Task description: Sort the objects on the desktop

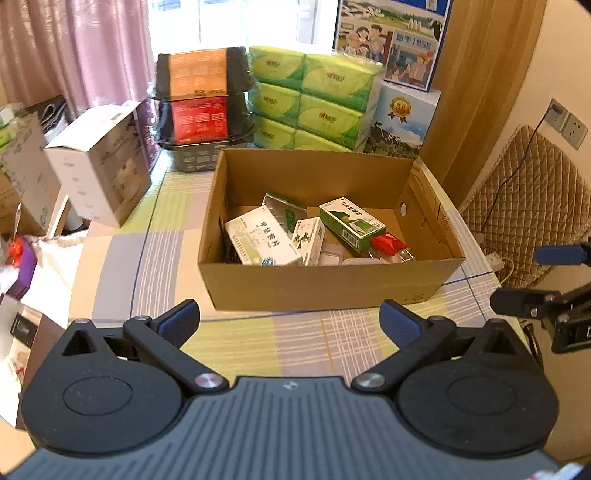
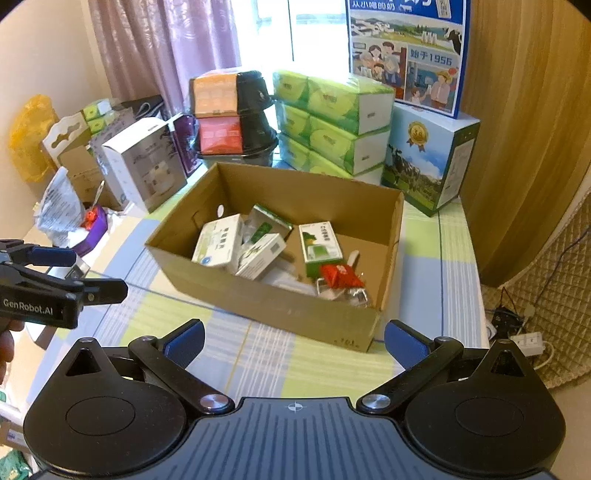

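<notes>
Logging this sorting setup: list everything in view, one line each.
cardboard box: 1, brown, open, table centre
medicine cartons: about four, white and green, inside the box
red packet: 1, inside the box, right end
tissue packs: a stack, green, behind the box
black containers: stacked, orange and red labels, behind the box
milk cartons: 2, blue, back right
white box: 1, left of the cardboard box
tablecloth: 1, plaid green and blue
left claw: open, empty
right claw: open, empty

Daylight blows out the window (image 1: 255, 22) at 12 o'clock; heavy fisheye bend, dark corners, mild blur throughout.
</notes>
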`<state>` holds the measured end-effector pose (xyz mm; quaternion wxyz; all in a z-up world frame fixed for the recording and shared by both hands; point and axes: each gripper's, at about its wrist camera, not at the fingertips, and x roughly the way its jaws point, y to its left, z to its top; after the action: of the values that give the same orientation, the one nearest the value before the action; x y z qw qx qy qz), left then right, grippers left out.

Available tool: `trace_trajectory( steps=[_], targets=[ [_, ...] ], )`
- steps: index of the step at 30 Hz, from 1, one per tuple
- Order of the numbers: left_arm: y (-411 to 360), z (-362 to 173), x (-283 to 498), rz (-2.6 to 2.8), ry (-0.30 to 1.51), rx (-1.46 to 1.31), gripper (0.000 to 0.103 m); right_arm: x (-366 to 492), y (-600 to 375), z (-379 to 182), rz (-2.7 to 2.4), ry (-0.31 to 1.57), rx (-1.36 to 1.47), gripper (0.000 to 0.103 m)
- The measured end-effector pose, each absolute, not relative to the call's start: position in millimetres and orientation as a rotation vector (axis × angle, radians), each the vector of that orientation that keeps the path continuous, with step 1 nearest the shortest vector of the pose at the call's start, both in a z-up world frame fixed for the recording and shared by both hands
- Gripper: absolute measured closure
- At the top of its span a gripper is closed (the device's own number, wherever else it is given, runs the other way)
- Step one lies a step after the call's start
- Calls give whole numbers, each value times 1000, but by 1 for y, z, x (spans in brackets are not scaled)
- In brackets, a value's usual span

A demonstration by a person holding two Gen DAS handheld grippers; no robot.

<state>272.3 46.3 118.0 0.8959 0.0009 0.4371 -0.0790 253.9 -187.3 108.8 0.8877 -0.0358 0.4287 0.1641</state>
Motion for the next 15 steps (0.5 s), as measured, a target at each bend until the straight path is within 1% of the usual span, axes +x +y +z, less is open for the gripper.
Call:
trace_trajectory(
  steps=[5, 15],
  targets=[
    [47, 124, 240, -155, 912, -7, 1, 222, -193, 113, 329, 865, -53, 2],
    [35, 146, 168, -168, 813, 27, 1, 154, -206, 127, 303, 819, 30, 2]
  ],
)
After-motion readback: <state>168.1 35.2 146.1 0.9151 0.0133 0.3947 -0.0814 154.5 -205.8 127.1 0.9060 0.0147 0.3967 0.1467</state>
